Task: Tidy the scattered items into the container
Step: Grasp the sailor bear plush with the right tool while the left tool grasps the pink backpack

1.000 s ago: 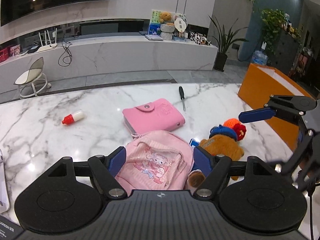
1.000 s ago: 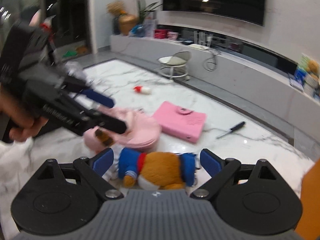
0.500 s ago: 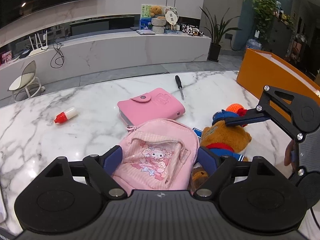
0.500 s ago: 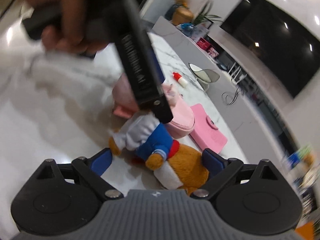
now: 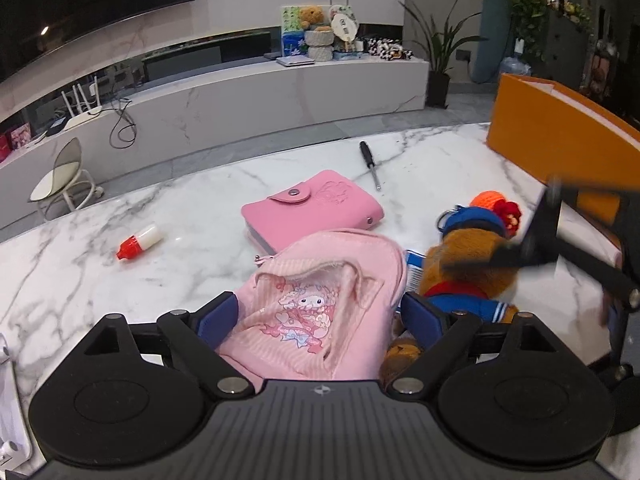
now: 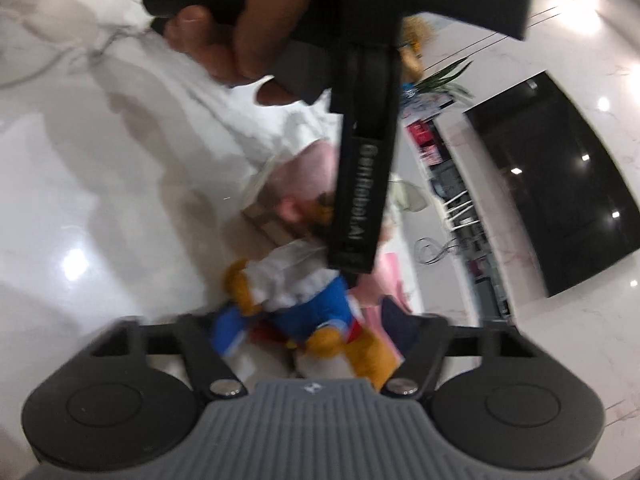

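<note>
A small pink backpack [image 5: 320,292] with a cartoon print lies on the marble table [image 5: 72,272], its top pocket gaping. My left gripper [image 5: 320,316] is open with its blue pads on either side of the backpack's lower part. A brown plush bear [image 5: 468,276] in blue clothes and a blue hat lies just right of the backpack. My right gripper [image 6: 308,320] is open around the bear [image 6: 316,312], which sits between its fingers; that view is blurred. The right gripper's arm [image 5: 560,240] shows blurred over the bear in the left wrist view.
A pink snap wallet [image 5: 312,208], a black screwdriver [image 5: 370,162] and a small white bottle with a red cap [image 5: 138,242] lie farther back on the table. An orange box [image 5: 560,140] stands at the right edge. A white object [image 5: 8,400] is at the near left.
The right gripper has swung round and come down over the bear, so the bear now sits between its fingers. The left gripper has stayed around the backpack, edging slightly forward.
</note>
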Motion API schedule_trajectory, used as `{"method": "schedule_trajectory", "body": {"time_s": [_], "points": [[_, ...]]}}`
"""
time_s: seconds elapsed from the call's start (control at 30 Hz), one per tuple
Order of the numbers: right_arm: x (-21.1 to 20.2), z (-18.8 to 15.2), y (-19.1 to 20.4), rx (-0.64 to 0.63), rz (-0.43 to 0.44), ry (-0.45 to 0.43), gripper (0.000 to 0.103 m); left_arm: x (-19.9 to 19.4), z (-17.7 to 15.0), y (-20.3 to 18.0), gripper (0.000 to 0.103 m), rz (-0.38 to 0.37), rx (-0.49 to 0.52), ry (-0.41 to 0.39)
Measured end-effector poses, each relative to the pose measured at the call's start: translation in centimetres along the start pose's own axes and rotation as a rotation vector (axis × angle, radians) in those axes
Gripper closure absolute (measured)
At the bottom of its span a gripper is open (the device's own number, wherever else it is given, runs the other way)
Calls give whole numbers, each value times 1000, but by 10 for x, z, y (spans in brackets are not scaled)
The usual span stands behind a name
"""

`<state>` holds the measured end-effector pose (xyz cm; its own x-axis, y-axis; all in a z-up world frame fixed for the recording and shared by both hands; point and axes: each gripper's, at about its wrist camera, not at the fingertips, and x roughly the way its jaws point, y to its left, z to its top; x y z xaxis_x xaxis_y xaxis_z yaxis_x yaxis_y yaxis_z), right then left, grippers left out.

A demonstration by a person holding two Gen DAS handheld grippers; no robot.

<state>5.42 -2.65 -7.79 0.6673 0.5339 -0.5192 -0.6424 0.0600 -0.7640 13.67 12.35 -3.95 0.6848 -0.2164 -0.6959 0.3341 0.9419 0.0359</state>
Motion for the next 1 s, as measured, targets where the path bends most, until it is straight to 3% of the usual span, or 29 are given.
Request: {"method": "schedule_trajectory", "body": {"time_s": [0.1, 0.17, 0.3, 0.47, 0.57, 1.0], "points": [[-1, -1, -1, -4, 5, 11, 48, 1, 1, 1, 1, 5, 11, 11], [-3, -2, -5, 5, 8, 15, 57, 1, 1, 2, 8, 12, 20, 17], [-9, -2, -12, 23, 17, 15, 64, -3, 3, 6, 22, 5, 10, 18], [-10, -3, -21, 41, 18, 26, 66, -10, 6, 9, 41, 5, -2, 12], [-9, -3, -26, 50, 13, 34, 67, -15, 7, 14, 48, -3, -34, 10], [-11, 2, -40, 77, -47, 35, 68, -46, 24, 28, 54, 23, -153, -74]]}}
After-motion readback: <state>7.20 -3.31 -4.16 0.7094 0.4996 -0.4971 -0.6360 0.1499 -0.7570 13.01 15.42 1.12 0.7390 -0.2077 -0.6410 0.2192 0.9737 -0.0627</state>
